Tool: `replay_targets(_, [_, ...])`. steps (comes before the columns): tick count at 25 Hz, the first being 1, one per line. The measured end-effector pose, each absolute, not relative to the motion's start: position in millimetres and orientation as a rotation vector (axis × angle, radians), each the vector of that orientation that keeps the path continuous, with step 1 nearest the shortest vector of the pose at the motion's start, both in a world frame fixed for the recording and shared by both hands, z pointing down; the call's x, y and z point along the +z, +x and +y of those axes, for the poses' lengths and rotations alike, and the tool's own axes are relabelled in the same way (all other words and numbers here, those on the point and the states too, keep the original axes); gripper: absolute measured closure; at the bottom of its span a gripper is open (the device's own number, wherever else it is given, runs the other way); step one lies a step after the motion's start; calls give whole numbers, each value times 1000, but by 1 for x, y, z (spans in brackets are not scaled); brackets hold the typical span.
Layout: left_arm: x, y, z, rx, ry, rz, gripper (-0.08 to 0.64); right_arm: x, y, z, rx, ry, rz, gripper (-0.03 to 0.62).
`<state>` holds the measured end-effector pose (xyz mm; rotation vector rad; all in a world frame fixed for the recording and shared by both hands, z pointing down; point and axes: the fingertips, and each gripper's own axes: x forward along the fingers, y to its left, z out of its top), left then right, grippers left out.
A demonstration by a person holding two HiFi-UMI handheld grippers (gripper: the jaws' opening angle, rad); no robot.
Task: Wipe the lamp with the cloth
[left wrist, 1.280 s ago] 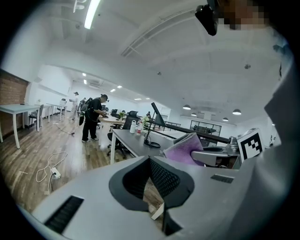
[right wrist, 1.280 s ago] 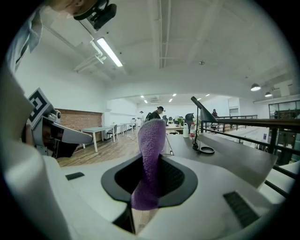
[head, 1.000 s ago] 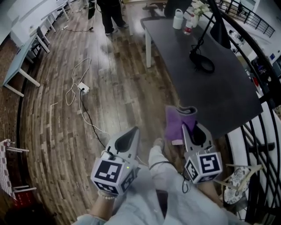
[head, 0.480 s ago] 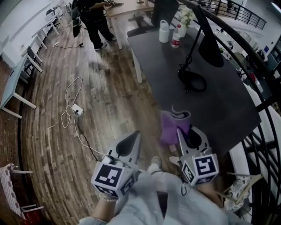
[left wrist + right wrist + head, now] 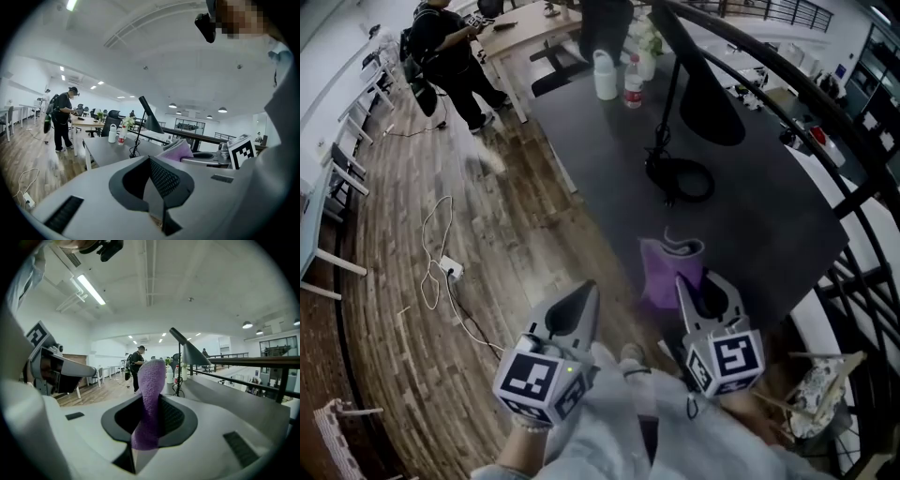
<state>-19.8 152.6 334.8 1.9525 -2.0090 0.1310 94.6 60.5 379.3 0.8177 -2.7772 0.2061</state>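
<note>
A black desk lamp (image 5: pixel 680 173) stands on the dark table (image 5: pixel 769 225), its cone shade (image 5: pixel 711 105) hanging over the middle. My right gripper (image 5: pixel 689 281) is shut on a purple cloth (image 5: pixel 667 270), held at the table's near edge, well short of the lamp. In the right gripper view the cloth (image 5: pixel 150 390) sticks up between the jaws, with the lamp (image 5: pixel 190 352) beyond it. My left gripper (image 5: pixel 584 292) is over the wooden floor, left of the table, shut and holding nothing. From the left gripper view I see the lamp (image 5: pixel 145 112) and the cloth (image 5: pixel 177 151).
A white jug (image 5: pixel 604 75) and a bottle (image 5: pixel 632 82) stand at the table's far end. A person (image 5: pixel 450 56) stands beyond on the wooden floor. A cable and power strip (image 5: pixel 450 270) lie at left. A black railing (image 5: pixel 862 187) borders the right.
The table and lamp have come closer and shifted left in view. Both grippers keep their pose, the right one still holding the cloth. The person in the background moved left.
</note>
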Motion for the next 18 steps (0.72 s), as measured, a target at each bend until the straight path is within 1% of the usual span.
replay_targets(8, [335,-11,101,160,2096,-1895,551,382,111,31,216,984,-2732,502])
replay_targets(15, [339,-12,28,184,2244,-1679,551,381,115,-12,149,1179,-2646,502])
replay_targets(18, [341,-15,2,230,2290,-1602,551,381,118,-28,183,1268,-2613,502])
